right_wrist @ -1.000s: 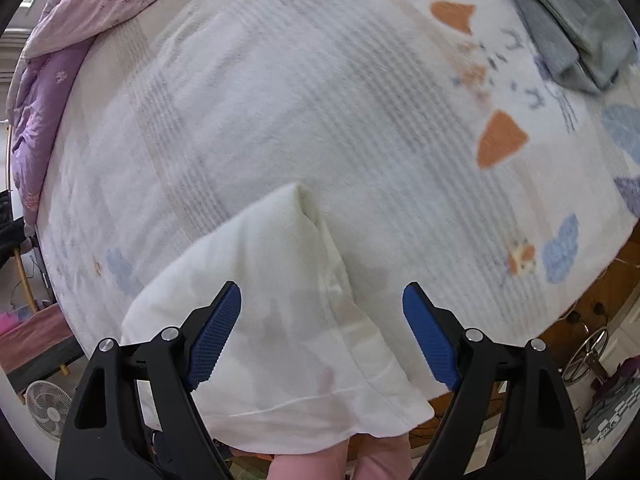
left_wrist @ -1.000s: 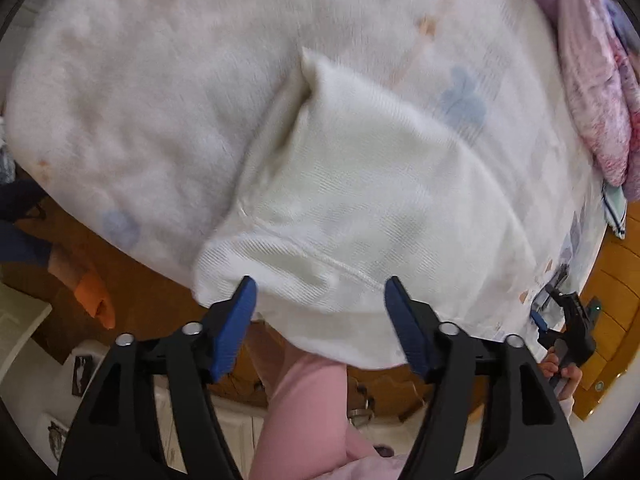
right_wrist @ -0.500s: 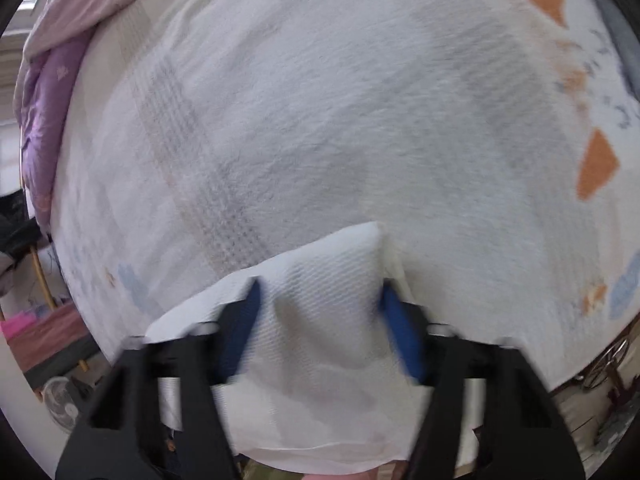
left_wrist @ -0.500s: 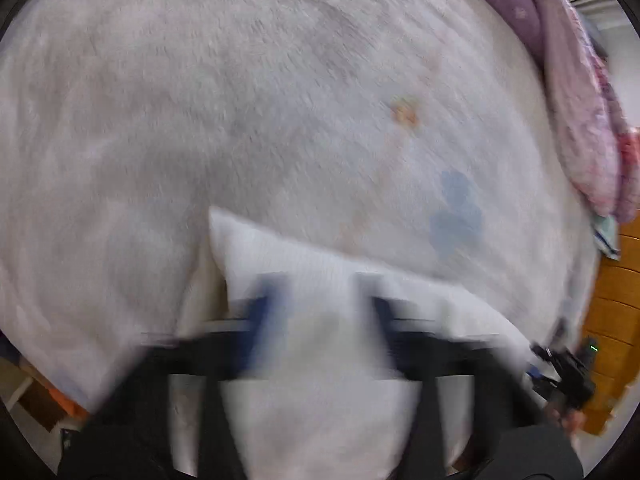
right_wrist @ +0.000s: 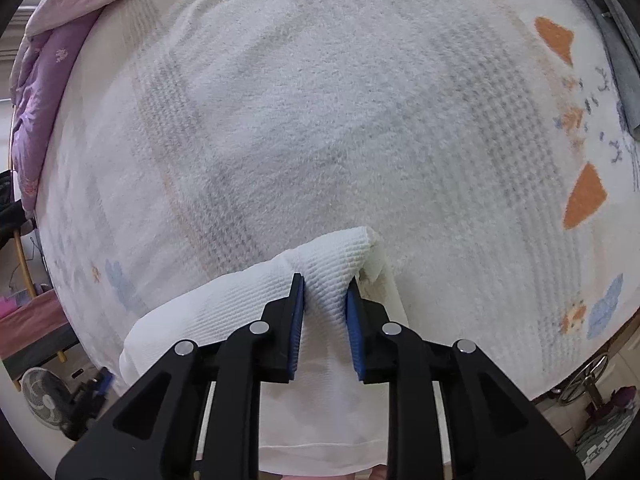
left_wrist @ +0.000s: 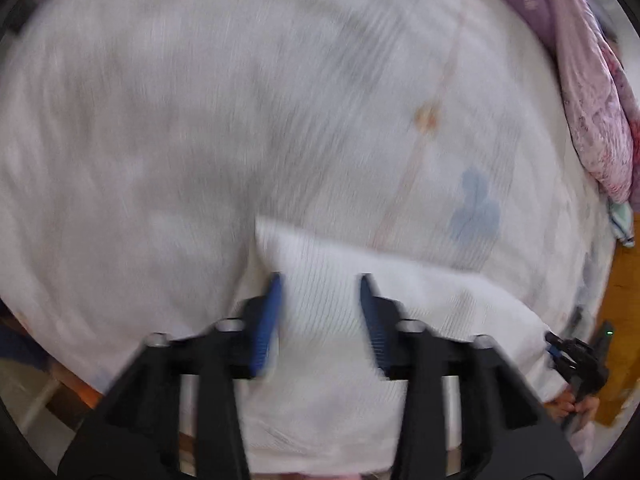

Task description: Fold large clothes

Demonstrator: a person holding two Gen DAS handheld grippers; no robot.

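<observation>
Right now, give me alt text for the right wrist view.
The right gripper is closing on a bunched corner of a white waffle-knit garment, lying on a white patterned blanket. A purple quilt sits at the upper left.

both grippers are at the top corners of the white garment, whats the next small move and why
Probably finish both pinches before lifting. The right gripper is closing with a fold of the white garment bunched between its pads. The left gripper is opening, the cloth between its pads looks loose, so it likely needs to re-close first.
</observation>
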